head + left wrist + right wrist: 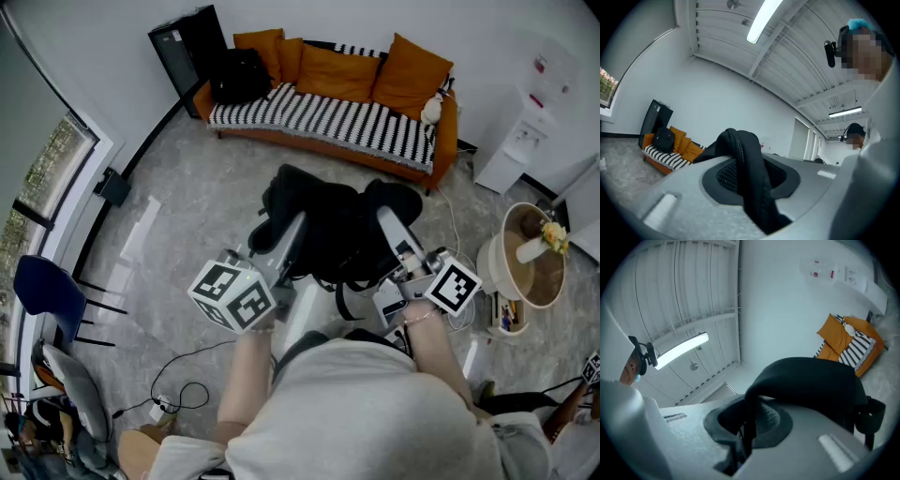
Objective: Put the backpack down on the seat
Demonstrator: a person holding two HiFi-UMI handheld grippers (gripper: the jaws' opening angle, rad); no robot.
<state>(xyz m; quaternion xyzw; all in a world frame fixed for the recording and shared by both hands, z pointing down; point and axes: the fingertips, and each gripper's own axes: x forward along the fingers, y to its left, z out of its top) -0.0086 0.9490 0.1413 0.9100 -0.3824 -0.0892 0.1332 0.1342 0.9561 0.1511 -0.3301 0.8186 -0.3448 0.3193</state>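
Between the jaws of my left gripper [754, 190] I am seeing a fold of black fabric with a zip running along its ridge, and the jaws are clamping down on it. My right gripper [740, 437] is pinching a smooth black band in the same way. In both gripper views the grey jaw bodies are filling the lower frame, so I am not making out how far the fabric runs in between them.

From the head view, the tips of the left gripper [286, 234] and the right gripper [392, 225] are disappearing into the backpack [337, 230]. Its lower part is cut off behind the grippers and my own torso.

The backpack is hanging in the air between the two grippers, above the grey floor [187, 206]. It is black, soft and slumping, with loose straps dangling beneath. It is well apart from the sofa [328, 117], whose striped seat is lying ahead. Orange cushions [412, 75] are leaning along its back, and a second black bag [239, 75] is sitting at its left end.
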